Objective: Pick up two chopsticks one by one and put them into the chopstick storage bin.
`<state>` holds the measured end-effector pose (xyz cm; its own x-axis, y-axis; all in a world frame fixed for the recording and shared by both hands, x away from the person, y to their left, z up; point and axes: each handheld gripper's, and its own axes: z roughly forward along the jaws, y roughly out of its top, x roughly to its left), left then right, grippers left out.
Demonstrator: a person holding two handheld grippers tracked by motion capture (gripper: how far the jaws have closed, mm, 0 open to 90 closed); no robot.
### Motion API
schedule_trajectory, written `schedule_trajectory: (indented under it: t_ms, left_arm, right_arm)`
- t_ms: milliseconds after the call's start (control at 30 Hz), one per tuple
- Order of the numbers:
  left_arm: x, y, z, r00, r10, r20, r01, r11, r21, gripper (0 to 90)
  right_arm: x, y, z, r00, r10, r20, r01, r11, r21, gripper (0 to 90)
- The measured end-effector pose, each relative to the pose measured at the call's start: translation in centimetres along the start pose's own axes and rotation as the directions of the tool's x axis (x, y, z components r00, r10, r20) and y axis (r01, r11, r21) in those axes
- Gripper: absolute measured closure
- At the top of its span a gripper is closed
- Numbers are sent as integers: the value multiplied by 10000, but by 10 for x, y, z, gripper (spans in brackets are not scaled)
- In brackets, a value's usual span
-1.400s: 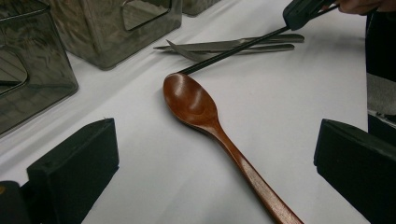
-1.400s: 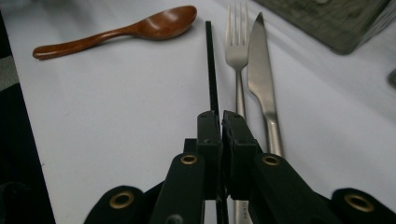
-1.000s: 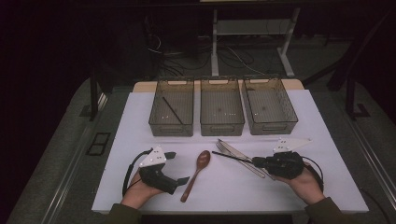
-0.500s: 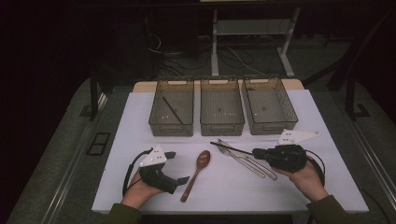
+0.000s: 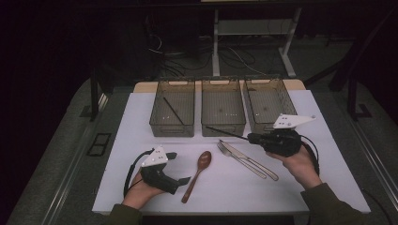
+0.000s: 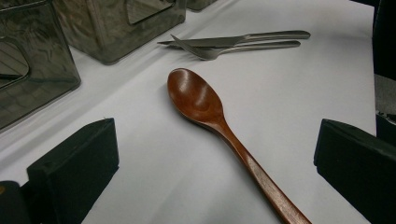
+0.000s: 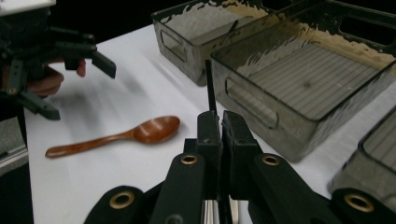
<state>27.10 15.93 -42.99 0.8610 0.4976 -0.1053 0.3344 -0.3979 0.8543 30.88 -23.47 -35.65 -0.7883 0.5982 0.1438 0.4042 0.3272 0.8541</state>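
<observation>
The left hand-held gripper [image 5: 177, 167] sat low at the near left of the table, held by the left hand [image 5: 141, 192], its jaws spread wide apart and pointing right. The left forearm entered from the bottom edge. The right hand-held gripper [image 5: 251, 138] was raised further right, gripped by the right hand [image 5: 296, 161], its jaws pressed together and pointing left; a thin dark stick seemed pinched between them, though dim light made that hard to confirm. The right sleeve came in from the lower right corner.
</observation>
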Motion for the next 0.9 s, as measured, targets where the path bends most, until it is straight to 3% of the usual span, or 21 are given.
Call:
schedule_trajectory:
  t_ms: [467, 900]
  left_arm:
    - [2, -2, 2, 10000, -33, -22, 33, 9999, 122, 0]
    - [0, -2, 1, 10000, -80, 42, 80, 10000, -50, 0]
  right_arm:
    - [-12, 43, 38, 9989, -60, 475, 70, 9998, -207, 854]
    - [-11, 90, 99, 9978, -24, 666, 15, 9999, 126, 853]
